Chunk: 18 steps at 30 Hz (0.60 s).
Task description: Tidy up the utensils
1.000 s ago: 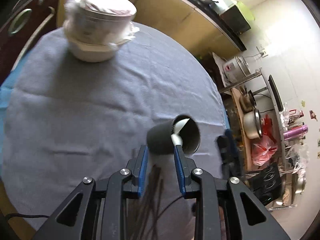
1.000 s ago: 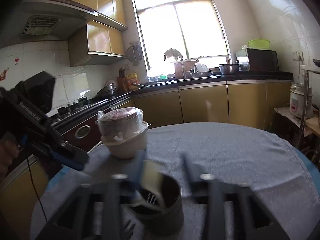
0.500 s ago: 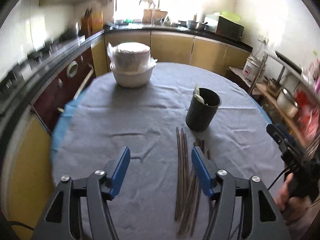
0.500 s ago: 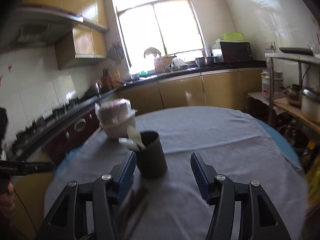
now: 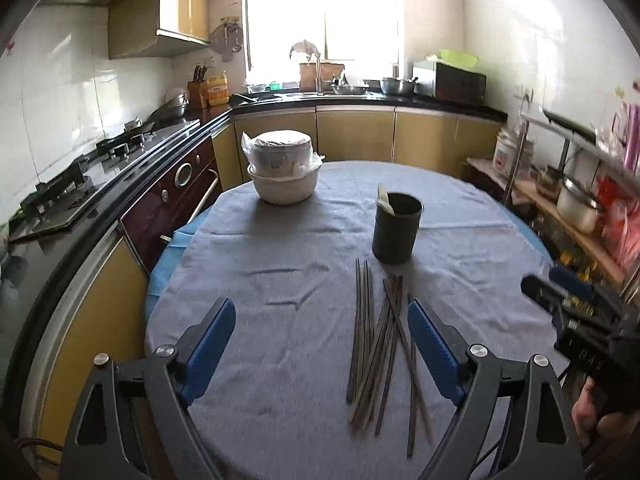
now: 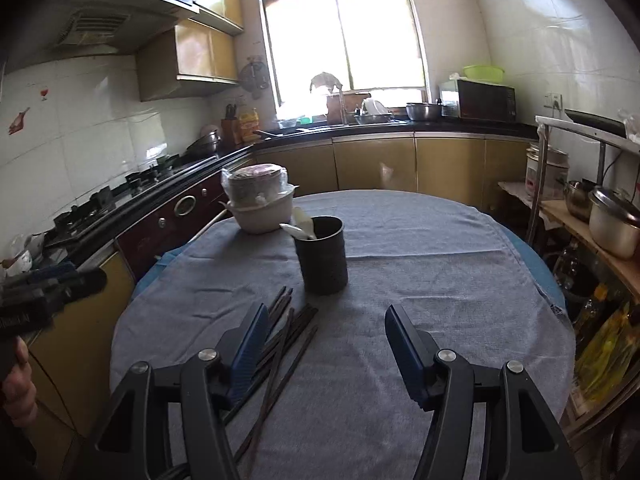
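Left gripper [image 5: 322, 330] jaws opening over bare cloth, right gripper [image 6: 326, 338] jaws opening, empty, chopsticks [image 5: 378, 354] loose beside dark cup [image 5: 396, 228], 2 white spoons [image 6: 302, 226] inside

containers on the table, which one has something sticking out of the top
The dark cup near the chopsticks: pale spoons poke over its rim. The white bowl is capped by a plastic-wrapped stack.

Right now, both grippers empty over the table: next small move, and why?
Probably lower the left gripper onto the loose chopsticks and close on a few. Its jaws are opening with nothing held, and the pile lies flat on the grey cloth, partly between its fingers. The dark holder stands upright just beyond, already holding a white spoon.
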{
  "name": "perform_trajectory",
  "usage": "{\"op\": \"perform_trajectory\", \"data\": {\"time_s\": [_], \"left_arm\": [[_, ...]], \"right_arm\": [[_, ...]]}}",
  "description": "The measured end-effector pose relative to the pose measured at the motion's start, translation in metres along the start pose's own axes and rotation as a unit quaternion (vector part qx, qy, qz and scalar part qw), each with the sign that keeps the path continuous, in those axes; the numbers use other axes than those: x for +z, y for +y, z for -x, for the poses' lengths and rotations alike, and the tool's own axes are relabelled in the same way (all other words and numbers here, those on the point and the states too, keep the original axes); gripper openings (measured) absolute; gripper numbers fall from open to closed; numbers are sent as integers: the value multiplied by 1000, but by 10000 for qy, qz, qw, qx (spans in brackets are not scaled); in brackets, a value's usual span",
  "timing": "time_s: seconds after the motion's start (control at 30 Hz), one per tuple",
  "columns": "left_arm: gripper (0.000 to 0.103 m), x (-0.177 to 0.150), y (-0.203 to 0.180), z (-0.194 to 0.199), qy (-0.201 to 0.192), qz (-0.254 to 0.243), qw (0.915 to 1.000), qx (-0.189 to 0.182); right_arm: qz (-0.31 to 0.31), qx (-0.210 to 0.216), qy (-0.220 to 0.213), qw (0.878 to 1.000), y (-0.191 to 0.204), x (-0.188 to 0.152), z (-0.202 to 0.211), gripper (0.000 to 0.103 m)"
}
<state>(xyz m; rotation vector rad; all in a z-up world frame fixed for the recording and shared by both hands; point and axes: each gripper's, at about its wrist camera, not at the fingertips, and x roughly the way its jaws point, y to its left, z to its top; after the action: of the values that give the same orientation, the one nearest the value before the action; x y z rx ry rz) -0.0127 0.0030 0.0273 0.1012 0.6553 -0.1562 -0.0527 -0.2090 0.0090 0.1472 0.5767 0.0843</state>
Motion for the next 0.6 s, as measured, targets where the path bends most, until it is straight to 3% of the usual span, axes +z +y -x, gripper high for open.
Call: {"op": "perform_trajectory", "data": {"time_s": [0.1,0.27,0.47,0.6], "left_arm": [[88,-6,-8,8,-82,-231,9995,202],[88,-14,-11,11,-22,-256,9996,138],[88,-28,-1,-12,299,-35,9995,109],[88,-44,14,-34,616,176,9979,111]], "right_arm": [[-16,33,-35,10000,3,0,5,65],[-49,46,-29,10000,2,-7,9,65],[-204,97,126,9997,-7,-16,3,65],[-394,175,494,9978,-11,-23,-14,62]]}}
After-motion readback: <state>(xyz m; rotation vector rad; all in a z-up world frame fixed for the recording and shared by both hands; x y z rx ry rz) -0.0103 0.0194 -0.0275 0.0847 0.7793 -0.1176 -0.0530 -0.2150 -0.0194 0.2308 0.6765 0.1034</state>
